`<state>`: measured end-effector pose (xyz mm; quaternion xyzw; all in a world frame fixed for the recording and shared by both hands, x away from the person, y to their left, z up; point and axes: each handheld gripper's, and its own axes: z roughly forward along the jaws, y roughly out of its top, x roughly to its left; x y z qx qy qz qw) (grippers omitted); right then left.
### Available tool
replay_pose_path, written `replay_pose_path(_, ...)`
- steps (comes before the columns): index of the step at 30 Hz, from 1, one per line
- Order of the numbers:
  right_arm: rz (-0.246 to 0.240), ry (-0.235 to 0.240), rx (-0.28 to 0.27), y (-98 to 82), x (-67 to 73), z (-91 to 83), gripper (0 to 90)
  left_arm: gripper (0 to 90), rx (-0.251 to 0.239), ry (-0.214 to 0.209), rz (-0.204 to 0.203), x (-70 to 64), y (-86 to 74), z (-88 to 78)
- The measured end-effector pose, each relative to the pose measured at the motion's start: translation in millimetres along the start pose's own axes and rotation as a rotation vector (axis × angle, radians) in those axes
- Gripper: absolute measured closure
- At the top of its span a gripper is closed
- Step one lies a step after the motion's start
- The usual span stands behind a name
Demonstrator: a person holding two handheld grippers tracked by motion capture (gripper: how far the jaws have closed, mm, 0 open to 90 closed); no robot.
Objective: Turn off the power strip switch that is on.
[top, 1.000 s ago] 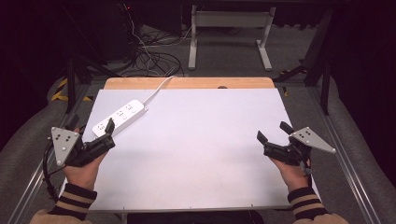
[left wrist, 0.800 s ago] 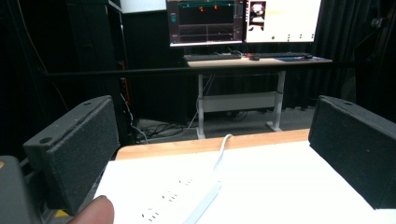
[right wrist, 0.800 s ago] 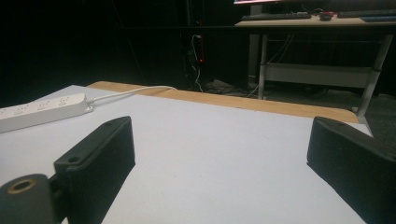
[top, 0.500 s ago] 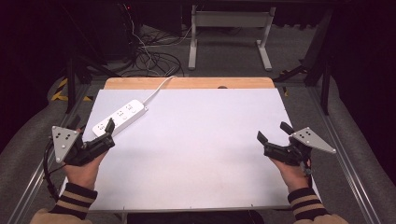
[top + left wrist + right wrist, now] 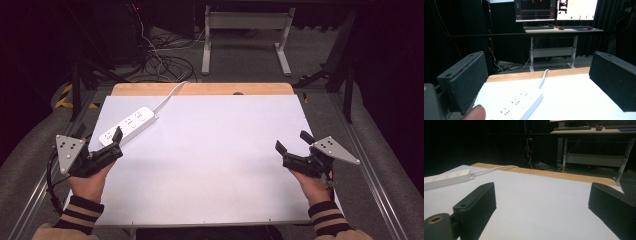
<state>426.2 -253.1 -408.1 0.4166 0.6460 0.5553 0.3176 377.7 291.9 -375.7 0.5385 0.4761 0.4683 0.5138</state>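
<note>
A white power strip (image 5: 129,125) lies on the white table top (image 5: 210,150) at the far left, its cord running off the back edge. My left gripper (image 5: 100,142) is held at the table's left edge just short of the strip, jaws wide apart with nothing between them. Through its own view the power strip (image 5: 520,105) lies ahead between the jaws, with a fingertip at the bottom. My right gripper (image 5: 291,141) hovers low near the right edge, open and empty. From there the power strip (image 5: 445,178) lies far to the left.
A wooden strip (image 5: 200,89) borders the table's far edge. Cables (image 5: 165,60) and a desk frame (image 5: 245,35) stand on the floor behind. A desk with monitors (image 5: 554,10) stands beyond the table. Metal rails (image 5: 370,170) run along both sides.
</note>
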Motion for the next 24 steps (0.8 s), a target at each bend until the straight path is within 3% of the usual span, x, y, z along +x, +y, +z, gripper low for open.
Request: replay_pose_path(24,-0.002,0.002,0.004,-0.4,-0.4,1.1,8.1,2.5,0.011,-0.002,0.004,-0.1,-1.3,2.0)
